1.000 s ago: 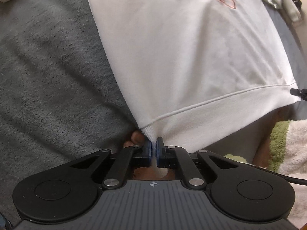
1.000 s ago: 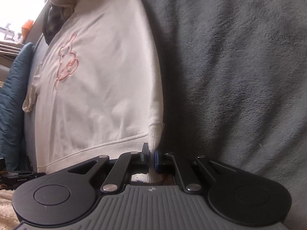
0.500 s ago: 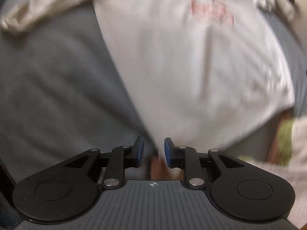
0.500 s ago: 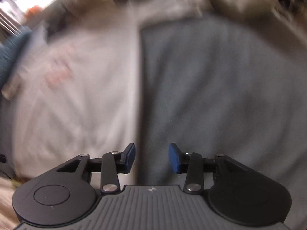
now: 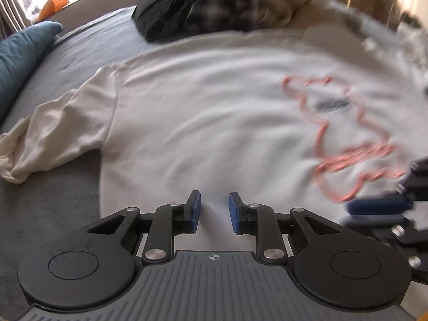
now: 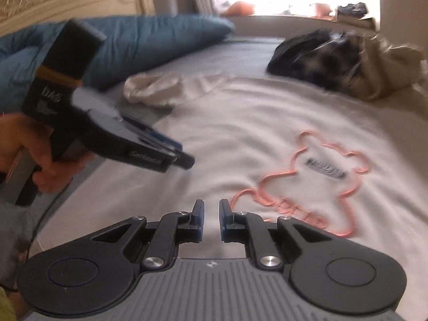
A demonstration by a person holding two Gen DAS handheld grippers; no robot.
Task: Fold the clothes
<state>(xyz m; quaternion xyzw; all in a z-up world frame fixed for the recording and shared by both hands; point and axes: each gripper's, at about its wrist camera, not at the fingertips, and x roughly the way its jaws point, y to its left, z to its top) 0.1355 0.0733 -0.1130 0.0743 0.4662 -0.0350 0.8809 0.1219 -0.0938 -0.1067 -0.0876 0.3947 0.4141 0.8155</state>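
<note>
Your left hand (image 6: pixel 40 157) grips its handle, left gripper (image 5: pixel 213 211) angled down over the white sweatshirt (image 5: pixel 214 123) spread flat on the grey bed (image 5: pixel 48 208), jaws narrowly parted, empty. Your right gripper (image 6: pixel 211 220) beside it tilts down likewise, jaws closing on nothing.

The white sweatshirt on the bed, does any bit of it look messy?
Yes. The white sweatshirt lies mostly flat, but its sleeve at the left trails off, bunched and crumpled, on the grey blanket.

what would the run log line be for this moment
step: fold clothes | item: white sweatshirt flat on grey bed | left tongs: open, empty | right tongs: closing, empty | sleeve: unfolded
</note>
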